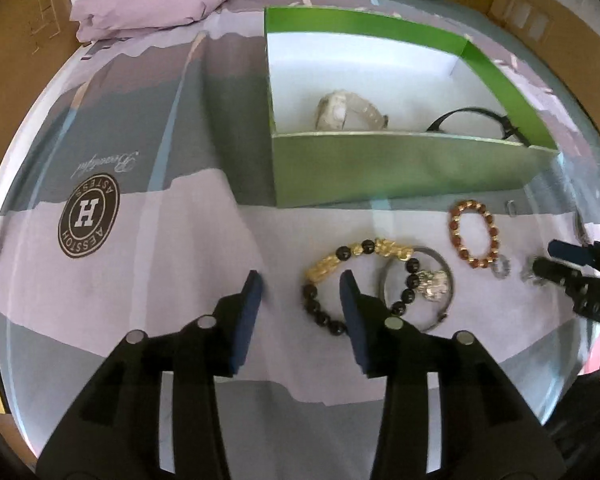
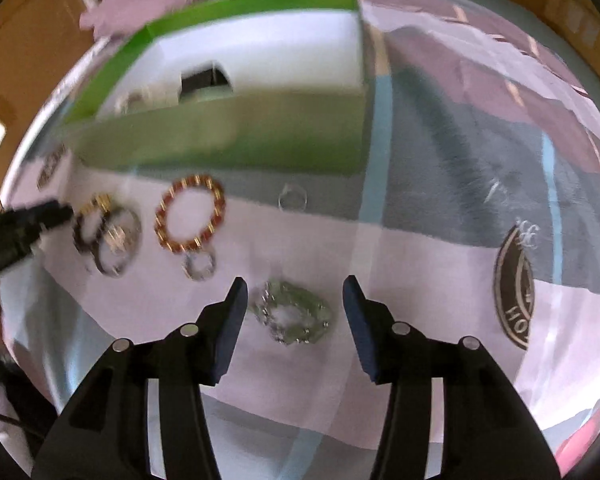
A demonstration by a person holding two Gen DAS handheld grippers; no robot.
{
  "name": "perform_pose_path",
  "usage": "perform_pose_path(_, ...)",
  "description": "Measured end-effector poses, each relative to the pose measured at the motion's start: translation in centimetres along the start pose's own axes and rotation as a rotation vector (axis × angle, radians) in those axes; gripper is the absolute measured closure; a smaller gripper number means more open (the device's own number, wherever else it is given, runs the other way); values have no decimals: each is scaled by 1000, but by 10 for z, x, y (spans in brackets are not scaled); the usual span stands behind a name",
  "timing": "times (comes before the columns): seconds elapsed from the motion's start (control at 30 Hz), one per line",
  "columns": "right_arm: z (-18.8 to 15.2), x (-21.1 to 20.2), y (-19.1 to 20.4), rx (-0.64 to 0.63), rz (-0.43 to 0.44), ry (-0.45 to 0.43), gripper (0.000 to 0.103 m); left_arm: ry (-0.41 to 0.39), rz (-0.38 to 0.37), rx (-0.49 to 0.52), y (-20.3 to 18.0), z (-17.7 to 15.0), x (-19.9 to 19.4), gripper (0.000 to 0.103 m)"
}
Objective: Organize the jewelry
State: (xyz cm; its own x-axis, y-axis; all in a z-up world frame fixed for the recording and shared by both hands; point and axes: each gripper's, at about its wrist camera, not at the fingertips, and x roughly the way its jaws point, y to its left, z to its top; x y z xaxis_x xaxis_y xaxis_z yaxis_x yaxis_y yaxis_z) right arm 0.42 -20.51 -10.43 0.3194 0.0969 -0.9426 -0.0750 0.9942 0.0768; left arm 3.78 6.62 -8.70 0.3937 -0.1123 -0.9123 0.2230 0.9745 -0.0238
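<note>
Right gripper (image 2: 294, 300) spreads wide astride the pale green bracelet (image 2: 291, 317), well before the green box (image 2: 236, 136), nearer than the wide, empty left gripper (image 1: 300, 292).

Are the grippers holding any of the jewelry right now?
No. Both are open and empty: the left gripper beside the black-and-gold beaded bracelet, the right gripper around the pale green bracelet.

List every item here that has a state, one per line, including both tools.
Left tool: open, empty, above the sheet.
Right tool: open, empty, straddling the pale green bracelet.
Green box: open, no lid.
Light watch: inside the box.
Black band: inside the box.
Black-and-gold bracelet: outside, on the sheet, overlapping the silver bangle.
Red-and-gold bracelet: outside, on the sheet.
</note>
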Motion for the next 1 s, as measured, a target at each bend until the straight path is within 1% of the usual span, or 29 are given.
perform_pose_path(0.07, -1, 1, 5, -39, -22, -23, 53, 14, 14, -1, -1, 2, 9, 63)
perform_pose_path(0.13, 0, 1, 10, -71, -35, -41, 58, 38, 22, 7, -4, 4, 20, 62)
perform_pose_path(0.17, 0, 3, 12, -84, -42, -38, 64, 38, 34, 20, -6, 4, 24, 58)
perform_pose_path(0.23, -1, 5, 17, -110, -55, -38, 66, 20, 58, 49, -13, 5, 26, 54)
perform_pose_path(0.27, -2, 5, 19, -120, -53, -40, 71, 18, 66, 57, -15, 5, 27, 56)
perform_pose_path(0.3, -1, 3, 20, -122, -32, -44, 79, 14, 62, 56, -15, 5, 26, 61)
perform_pose_path(0.33, -2, 2, 20, -114, -18, -49, 81, 13, 50, 49, -16, 6, 26, 76)
perform_pose_path(0.37, -2, 0, 20, -105, -6, -58, 82, 11, 45, 44, -16, 7, 24, 86)
perform_pose_path(0.4, -2, -3, 20, -97, 10, -75, 86, 10, 46, 39, -15, 8, 23, 86)
perform_pose_path(0.47, -2, -12, 20, -90, 37, -113, 89, 5, 24, 13, -10, 8, 20, 86)
perform_pose_path(0.53, -1, -26, 16, -67, 69, -159, 89, -10, -2, -15, -6, 9, 13, 86)
perform_pose_path(0.63, 1, -51, 11, -40, 125, -240, 89, -61, -41, -32, -3, 11, -8, 86)
perform_pose_path(0.67, 1, -51, 11, -40, 125, -240, 89, -78, -52, -37, -1, 12, -17, 86)
perform_pose_path(0.77, 4, -75, 8, -22, 166, -314, 89, -114, -82, -61, 1, 14, -40, 86)
perform_pose_path(0.83, 9, -89, 10, -27, 189, -341, 89, -140, -98, -62, -1, 17, -58, 86)
perform_pose_path(0.9, 15, -99, 15, -35, 193, -355, 89, -162, -107, -62, -3, 25, -72, 86)
perform_pose_path(1.0, 40, -106, 20, -20, 223, -368, 89, -200, -126, -66, -4, 45, -91, 86)
